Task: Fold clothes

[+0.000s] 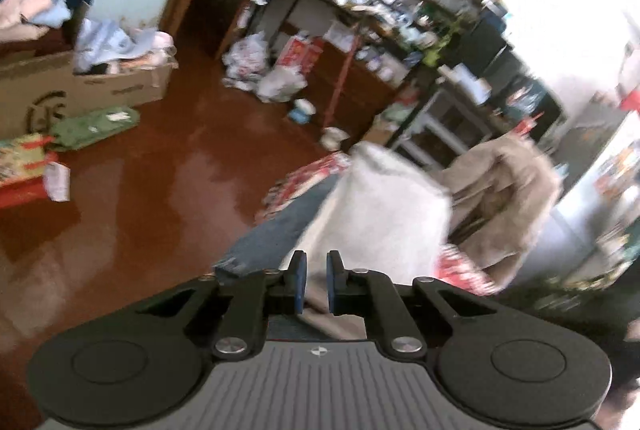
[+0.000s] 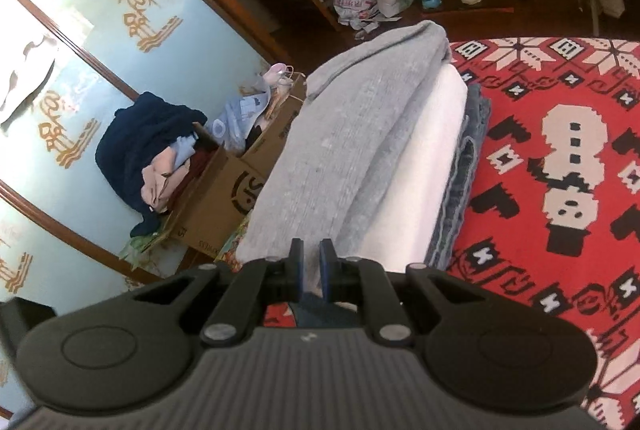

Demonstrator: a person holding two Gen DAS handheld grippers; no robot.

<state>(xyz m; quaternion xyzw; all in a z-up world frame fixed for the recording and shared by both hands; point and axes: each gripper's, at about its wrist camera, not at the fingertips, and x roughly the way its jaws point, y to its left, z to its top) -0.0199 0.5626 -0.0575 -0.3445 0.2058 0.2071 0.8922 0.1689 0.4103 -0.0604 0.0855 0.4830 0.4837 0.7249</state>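
A grey knitted garment, soft and finely ribbed, lies folded into a long narrow shape on top of a small stack; its long axis runs away from the right gripper, from the pads out to a rounded, bunched far end; under it sits a smooth white folded piece, and under that a blue denim layer whose stitched edges show along the right side; the stack rests on a red woven cover patterned with blocky black and cream figures, at the cover's left edge.

The right gripper's blue-padded black fingers stand nearly together with only a slim gap, right at the near end of the grey garment; whether they pinch its edge I cannot tell from this angle.

In the blurred left wrist view, the left gripper also has its jaws almost closed; pale cloth lies directly beyond and between the pads, but a grip on it cannot be made out; denim shows to the cloth's left.

Left of the stack, down on the glossy red-brown floor, open cardboard boxes hold heaped clothing, including a dark navy fleece; behind them is a pale blue panel with gold characters; beyond the stack's far end stand cluttered shelves.
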